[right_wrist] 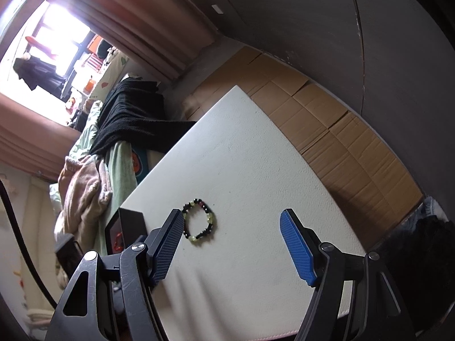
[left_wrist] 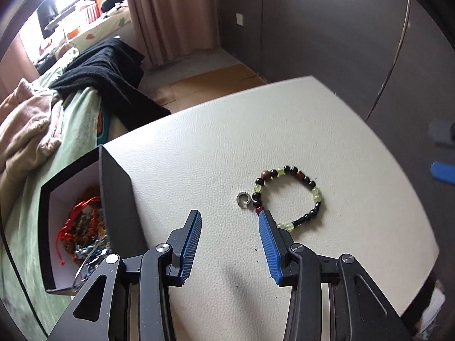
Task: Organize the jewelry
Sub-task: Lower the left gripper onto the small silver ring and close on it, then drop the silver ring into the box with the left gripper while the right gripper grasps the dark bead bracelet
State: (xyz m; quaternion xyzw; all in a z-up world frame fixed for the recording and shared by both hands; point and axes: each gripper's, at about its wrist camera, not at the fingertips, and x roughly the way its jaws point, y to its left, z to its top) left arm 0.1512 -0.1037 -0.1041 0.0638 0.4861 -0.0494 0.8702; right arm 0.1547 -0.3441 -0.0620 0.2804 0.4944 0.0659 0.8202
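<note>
A beaded bracelet (left_wrist: 317, 196) of black, green and brown beads lies on the white table (left_wrist: 199, 147). A small silver ring (left_wrist: 239, 199) rests just left of it. My left gripper (left_wrist: 229, 214) hovers low over the table, open, with nothing between its fingers. Its right fingertip (left_wrist: 266, 221) overlaps the bracelet's near-left edge; whether they touch I cannot tell. A black box (left_wrist: 116, 199) at the table's left edge holds red cords and chains (left_wrist: 82, 227). In the right wrist view my right gripper (right_wrist: 231, 213) stands wide open and empty, with the bracelet (right_wrist: 210, 218) just past its left fingertip and the box (right_wrist: 132, 221) further left.
A bed (left_wrist: 34, 199) with green cover, pink blanket (left_wrist: 28, 125) and black cloth (left_wrist: 108, 68) borders the table's left side. Cardboard (right_wrist: 327, 130) covers the floor beyond the far edge. A dark wardrobe (left_wrist: 341, 28) stands behind.
</note>
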